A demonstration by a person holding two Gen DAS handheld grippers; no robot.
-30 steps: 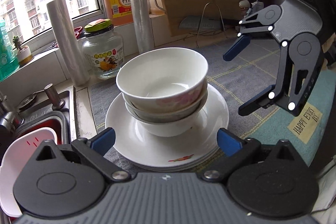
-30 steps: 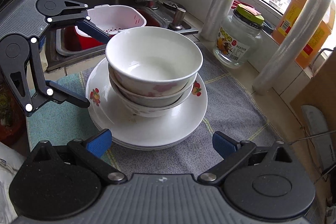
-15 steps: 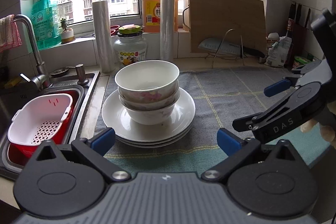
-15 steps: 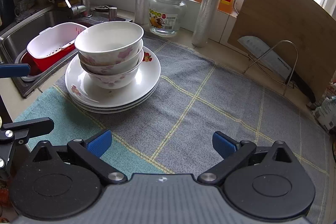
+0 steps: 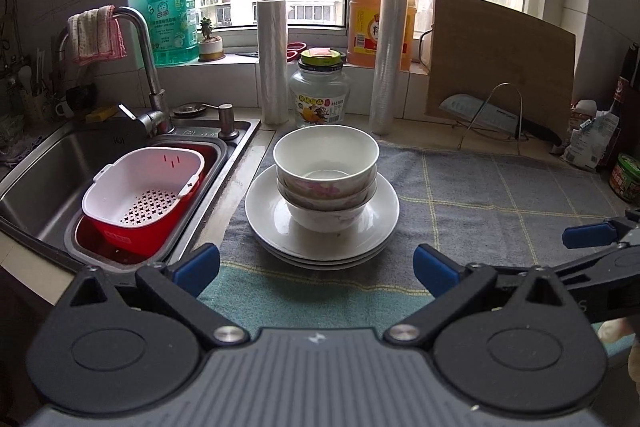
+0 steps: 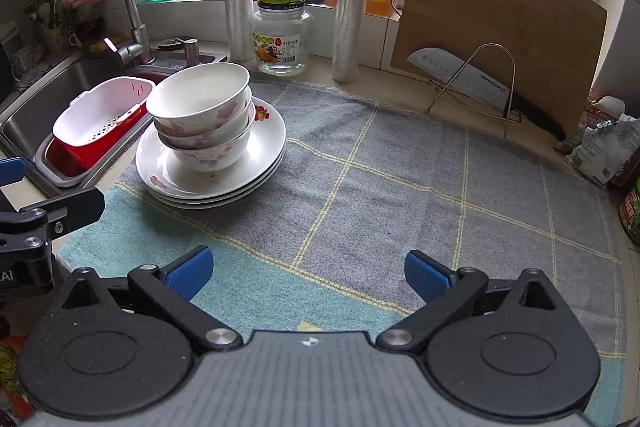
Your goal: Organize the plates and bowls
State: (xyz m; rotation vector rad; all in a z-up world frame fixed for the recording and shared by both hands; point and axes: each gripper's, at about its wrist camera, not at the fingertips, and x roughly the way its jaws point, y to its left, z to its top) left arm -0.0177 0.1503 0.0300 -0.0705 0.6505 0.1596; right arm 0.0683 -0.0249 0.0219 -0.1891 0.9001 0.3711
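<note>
The left gripper (image 5: 316,263) is sitting at the bottom centre of the left wrist view with its blue-tipped fingers (image 5: 198,263) spread wide and nothing between them. It is levelled low over the cloth and is pointing straight at the stack, well apart from it. The right gripper (image 6: 306,269) is likewise gaping and empty at the bottom of the right wrist view, aimed across bare cloth toward the middle of the frame, with the stack off to its upper left. Each gripper is also showing at the lower edge of the other's view, so the two are being held side by side.

The three nested bowls (image 5: 326,157) are resting mouth up in the middle of the left wrist view, on the pile of plates (image 5: 376,223). That pile is lying on the left part of the grey checked cloth (image 6: 400,167), just beside the sink (image 5: 44,163). Nesting like this probably keeps the crockery compact and steady, with the widest pieces underneath. With everything gathered into one pile and both grippers standing off, the sorting looks finished or nearly so.
</note>
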